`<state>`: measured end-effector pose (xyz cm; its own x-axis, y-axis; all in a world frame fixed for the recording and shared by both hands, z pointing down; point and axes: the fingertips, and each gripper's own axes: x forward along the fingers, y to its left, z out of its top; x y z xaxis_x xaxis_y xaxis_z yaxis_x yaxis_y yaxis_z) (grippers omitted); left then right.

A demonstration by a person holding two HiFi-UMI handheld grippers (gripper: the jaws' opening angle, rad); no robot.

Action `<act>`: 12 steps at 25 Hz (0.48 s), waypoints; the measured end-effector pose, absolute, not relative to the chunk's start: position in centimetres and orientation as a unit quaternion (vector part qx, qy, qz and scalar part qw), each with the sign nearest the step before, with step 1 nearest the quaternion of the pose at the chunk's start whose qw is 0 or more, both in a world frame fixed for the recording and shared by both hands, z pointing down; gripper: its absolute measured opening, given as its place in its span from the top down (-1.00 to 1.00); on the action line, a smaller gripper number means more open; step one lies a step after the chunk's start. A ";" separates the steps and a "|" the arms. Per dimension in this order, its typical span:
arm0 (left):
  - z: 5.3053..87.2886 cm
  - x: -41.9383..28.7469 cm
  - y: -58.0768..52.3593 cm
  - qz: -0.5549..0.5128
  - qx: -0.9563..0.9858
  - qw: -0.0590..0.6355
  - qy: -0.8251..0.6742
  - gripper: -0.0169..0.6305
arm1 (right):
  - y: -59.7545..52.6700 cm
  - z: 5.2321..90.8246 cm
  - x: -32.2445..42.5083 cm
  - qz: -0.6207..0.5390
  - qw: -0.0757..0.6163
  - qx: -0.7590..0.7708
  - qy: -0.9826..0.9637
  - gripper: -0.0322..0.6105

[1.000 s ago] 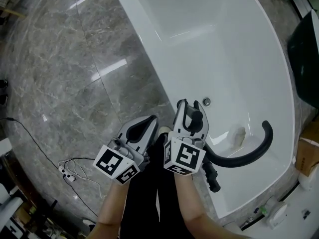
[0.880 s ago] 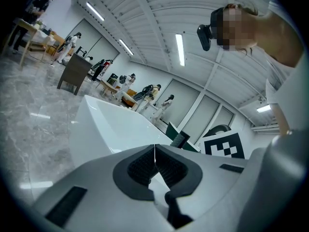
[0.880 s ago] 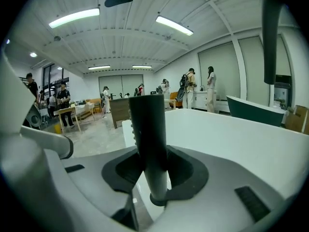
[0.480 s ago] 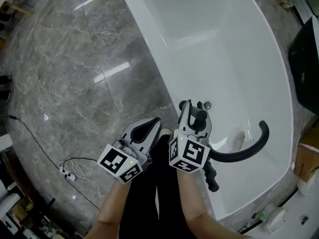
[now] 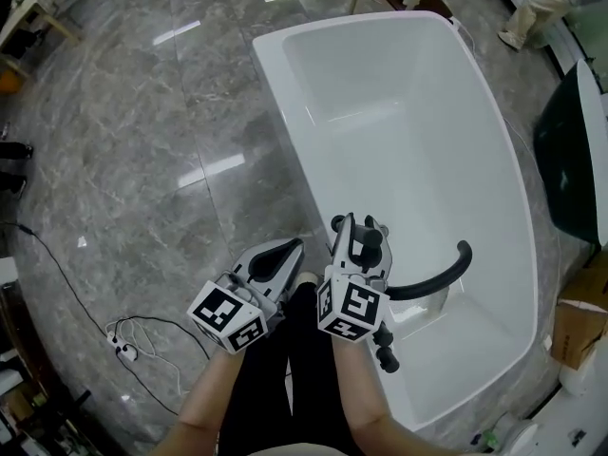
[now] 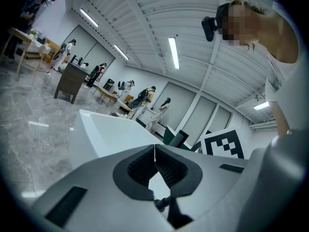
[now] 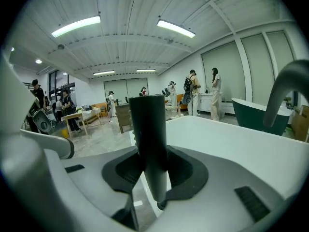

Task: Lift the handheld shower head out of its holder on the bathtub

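Right gripper (image 5: 359, 228) clamps the shower head (image 7: 147, 129) upright by its handle, apparently to draw it straight off the bathtub (image 5: 274, 65); left gripper (image 5: 288, 247), jaws together, idles empty.

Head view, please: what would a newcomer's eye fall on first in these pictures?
The big white bathtub fills the upper right of the head view, on a grey marble floor. Above its near rim the right tool is clamped on the dark handheld shower head, with a curved black spout arching over the tub beside it. The left tool hangs shut and empty to its left.
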<state>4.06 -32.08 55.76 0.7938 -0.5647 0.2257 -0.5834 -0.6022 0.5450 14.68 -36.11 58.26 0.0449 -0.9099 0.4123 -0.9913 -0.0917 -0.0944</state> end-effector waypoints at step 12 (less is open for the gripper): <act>49.7 4.5 -30.2 0.020 0.905 0.289 -0.311 0.91 | -34.6 50.6 14.0 0.166 0.099 0.695 -0.693 0.49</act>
<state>4.51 -30.18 49.70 0.8062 -0.5513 0.2150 -0.5740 -0.6403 0.5105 14.02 -34.58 50.63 -0.0156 -0.9294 0.3689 -0.9955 -0.0201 -0.0928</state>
